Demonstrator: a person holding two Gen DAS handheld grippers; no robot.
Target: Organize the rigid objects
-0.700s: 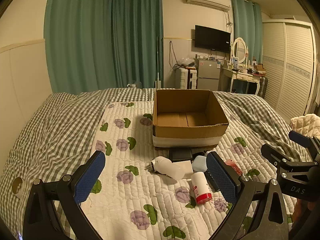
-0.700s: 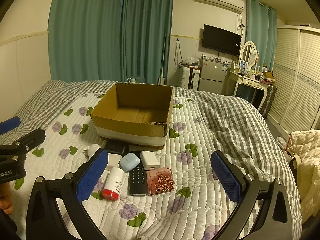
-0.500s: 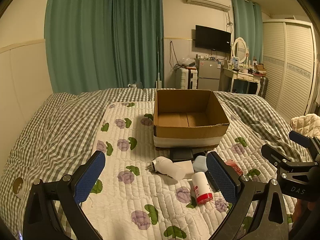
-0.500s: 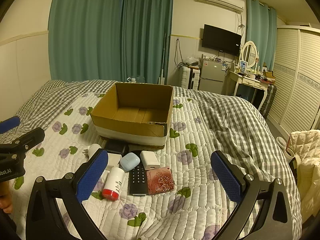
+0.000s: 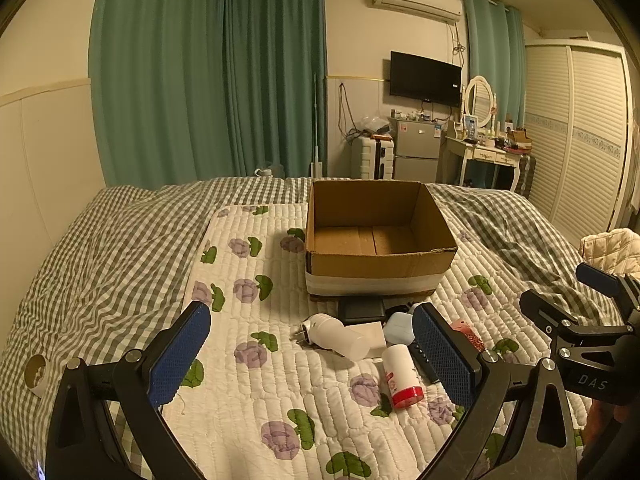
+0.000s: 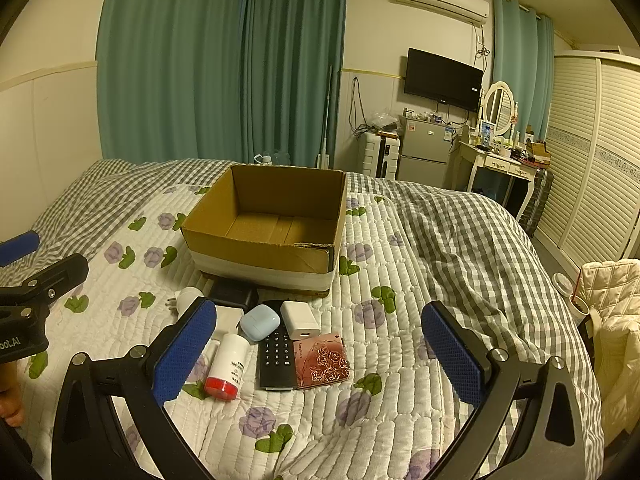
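Almost nothing changing: you are holding left gripper (image 5: 312,354) and right gripper (image 6: 319,350) wide open, empty, hovering; brown cardboard box (image 6: 266,228) at 12 o'clock sitting empty, sorting not yet begun.

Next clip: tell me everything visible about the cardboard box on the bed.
The cardboard box is brown corrugated board, open-topped with no flaps showing, and looks empty: only its bare floor with the seams of the bottom flaps is visible. A broad white band wraps its lower walls. The near wall's top edge is slightly ragged toward one corner. It sits upright on the white flowered quilt, with a small dark case lying right at its near base; contact is unclear. Neither gripper touches it.
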